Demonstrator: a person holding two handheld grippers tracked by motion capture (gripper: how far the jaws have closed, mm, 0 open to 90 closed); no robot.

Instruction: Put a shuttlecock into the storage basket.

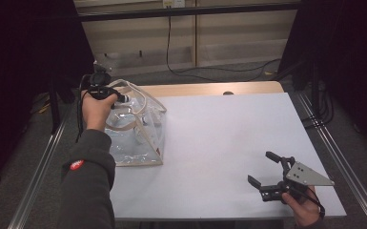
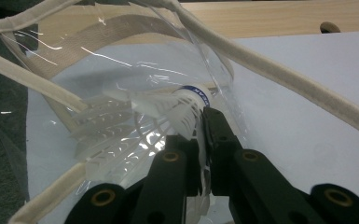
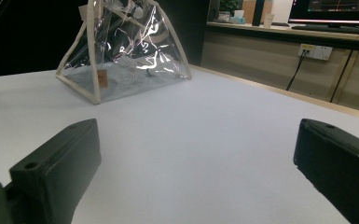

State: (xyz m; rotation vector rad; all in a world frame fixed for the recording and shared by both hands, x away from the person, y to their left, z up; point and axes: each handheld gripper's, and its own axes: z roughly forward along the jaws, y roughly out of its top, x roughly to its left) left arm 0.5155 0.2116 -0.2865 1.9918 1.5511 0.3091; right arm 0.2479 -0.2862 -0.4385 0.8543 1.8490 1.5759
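A clear plastic bag with cream trim and handles stands at the left of the white table. My left gripper hovers over its open top, shut on the feather skirt of a white shuttlecock. The shuttlecock's cork with a blue band points away, inside the bag's mouth between the cream handles. My right gripper rests open near the table's front right, with nothing between its jaws. From there the bag shows far off on the table.
A light wooden strip runs along the table's far edge. Metal rails flank both sides of the table. A black cable lies on the floor beyond. Several pale items lie inside the bag.
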